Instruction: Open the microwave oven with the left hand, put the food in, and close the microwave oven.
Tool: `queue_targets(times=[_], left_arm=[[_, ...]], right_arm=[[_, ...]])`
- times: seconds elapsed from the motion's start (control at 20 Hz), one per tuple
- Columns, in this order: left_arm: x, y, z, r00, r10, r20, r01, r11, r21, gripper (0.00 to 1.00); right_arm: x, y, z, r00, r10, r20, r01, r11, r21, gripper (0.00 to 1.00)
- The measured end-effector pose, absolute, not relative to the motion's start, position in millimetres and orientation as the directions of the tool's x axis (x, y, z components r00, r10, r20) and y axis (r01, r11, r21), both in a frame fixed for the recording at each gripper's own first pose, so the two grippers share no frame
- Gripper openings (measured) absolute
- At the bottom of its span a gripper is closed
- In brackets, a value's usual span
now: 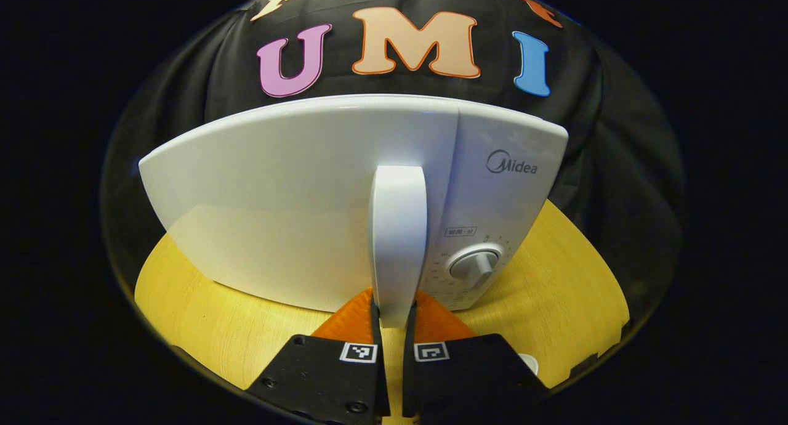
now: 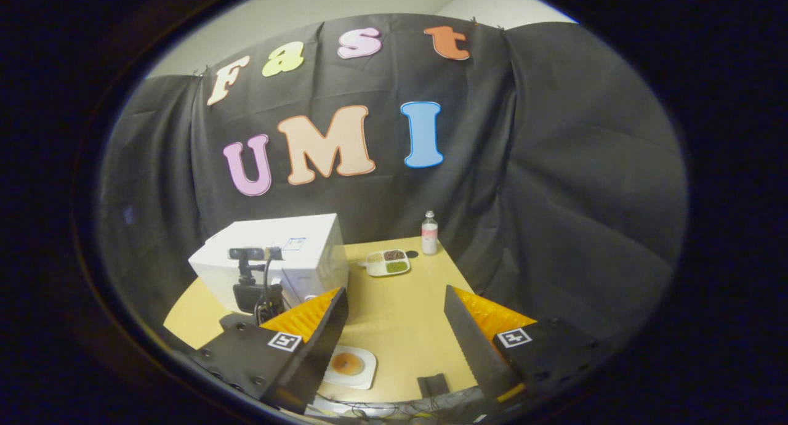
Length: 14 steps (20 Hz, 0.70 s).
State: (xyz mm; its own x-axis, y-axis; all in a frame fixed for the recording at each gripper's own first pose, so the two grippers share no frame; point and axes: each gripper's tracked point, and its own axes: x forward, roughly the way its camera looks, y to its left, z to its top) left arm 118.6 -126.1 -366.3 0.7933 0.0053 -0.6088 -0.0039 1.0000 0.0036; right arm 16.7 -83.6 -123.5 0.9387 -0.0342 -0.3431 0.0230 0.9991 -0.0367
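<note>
The white microwave [image 1: 295,197] stands close ahead on the wooden table, and its door looks flush with the control panel. My left gripper [image 1: 394,311] is shut on the lower end of the upright white door handle [image 1: 399,228]. In the right gripper view the microwave [image 2: 277,246] sits at the table's left with the left gripper's body [image 2: 249,292] at its front. My right gripper [image 2: 394,326] hangs open above the table, holding nothing. Beneath its left finger, at the near edge, a white plate [image 2: 363,372] carries a round brown piece of food [image 2: 348,363].
A round dial [image 1: 474,266] sits on the control panel right of the handle. A divided tray [image 2: 388,262] of several foods and a small bottle [image 2: 429,233] stand at the table's far side. A small dark object [image 2: 434,385] and cables lie at the near edge.
</note>
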Motion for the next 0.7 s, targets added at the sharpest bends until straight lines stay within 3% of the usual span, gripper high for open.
queue_targets(times=[0.05, 0.15, 0.2, 0.25, 0.3, 0.4, 0.45, 0.7], left_arm=[[104, -125, -371, 0.770, 0.019, -0.638, -0.037, 0.999, -0.014, 0.08], [77, -118, -362, 0.800, 0.029, -0.599, -0.041, 0.999, -0.006, 0.08], [62, -114, -361, 0.803, 0.025, -0.595, -0.015, 1.000, 0.021, 0.08], [49, -110, -361, 0.800, 0.020, -0.600, -0.006, 1.000, 0.025, 0.07], [38, -106, -360, 0.792, 0.012, -0.611, -0.009, 1.000, 0.008, 0.07], [18, -99, -360, 0.772, -0.004, -0.636, -0.005, 1.000, -0.012, 0.08], [10, -95, -359, 0.773, -0.002, -0.634, 0.002, 1.000, 0.000, 0.07], [-27, -72, -355, 0.764, 0.055, -0.643, -0.040, 0.998, 0.038, 0.11]], right_arm=[[18, -84, -125, 0.937, -0.033, -0.348, 0.021, 0.999, -0.037, 0.92], [20, -85, -129, 0.936, -0.033, -0.351, 0.020, 0.999, -0.039, 0.92], [22, -86, -134, 0.933, -0.033, -0.358, 0.020, 0.999, -0.039, 0.98], [23, -83, -137, 0.930, -0.024, -0.366, 0.013, 0.999, -0.032, 0.98], [24, -79, -140, 0.929, -0.006, -0.371, -0.002, 1.000, -0.022, 0.92], [25, -72, -145, 0.925, 0.025, -0.378, -0.035, 0.999, -0.019, 0.93], [26, -68, -146, 0.924, 0.037, -0.380, -0.050, 0.998, -0.025, 0.98], [24, -43, -160, 0.906, 0.118, -0.407, -0.137, 0.990, -0.019, 0.99]])
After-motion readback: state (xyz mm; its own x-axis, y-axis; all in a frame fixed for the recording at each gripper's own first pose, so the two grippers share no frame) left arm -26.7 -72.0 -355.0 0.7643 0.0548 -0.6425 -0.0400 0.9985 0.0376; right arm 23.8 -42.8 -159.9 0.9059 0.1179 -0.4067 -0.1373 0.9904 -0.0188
